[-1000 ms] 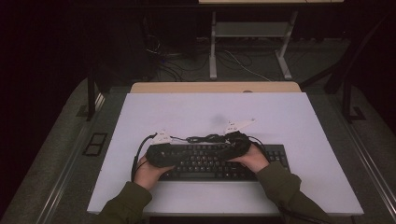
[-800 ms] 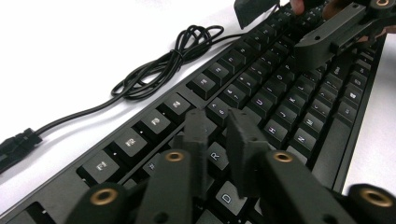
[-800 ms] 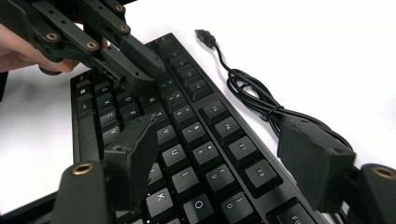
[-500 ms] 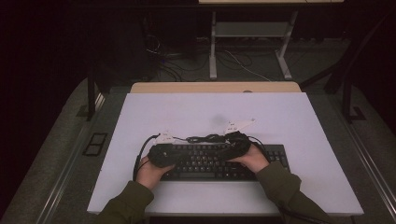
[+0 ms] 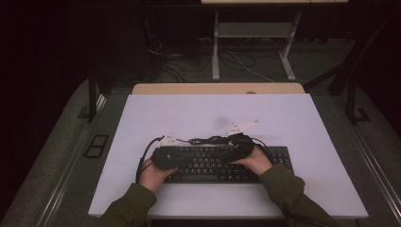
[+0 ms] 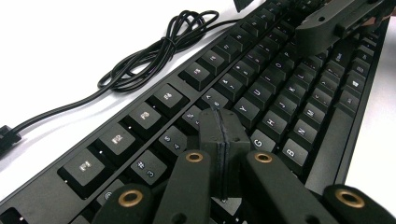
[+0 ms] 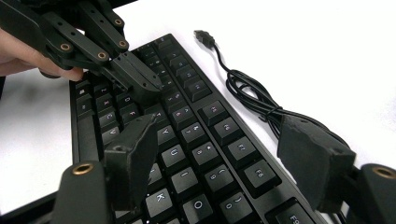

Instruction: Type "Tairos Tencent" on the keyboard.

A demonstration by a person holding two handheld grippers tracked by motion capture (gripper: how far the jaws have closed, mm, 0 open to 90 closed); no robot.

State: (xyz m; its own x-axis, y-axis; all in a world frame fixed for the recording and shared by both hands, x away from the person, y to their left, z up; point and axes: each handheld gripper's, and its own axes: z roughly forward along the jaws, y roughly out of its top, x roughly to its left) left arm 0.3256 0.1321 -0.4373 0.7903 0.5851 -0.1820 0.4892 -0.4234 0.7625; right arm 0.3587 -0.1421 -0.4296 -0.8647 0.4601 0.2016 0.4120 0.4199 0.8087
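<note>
A black keyboard lies flat on the white tabletop, close to the near edge and roughly midway between the left and right edges, its long side running parallel to that near edge. Its black cable lies bunched in loose loops on the tabletop just behind the keyboard's far edge, and the plug at its end rests on the bare white surface beside the loops. The left gripper hangs over the left half of the keyboard; its jaws have just been closing and are now clenched flat against each other with nothing between them, their joined tip low over the letter keys near the G, though whether it touches a key cannot be told. The right gripper is over the right half of the keyboard with its jaws released and spread wide apart, one jaw above the letter keys and the other out past the keyboard's far edge over the cable, grasping nothing. In the high view both hands sit at the keyboard, the left hand at its left end and the right hand right of its middle.
</note>
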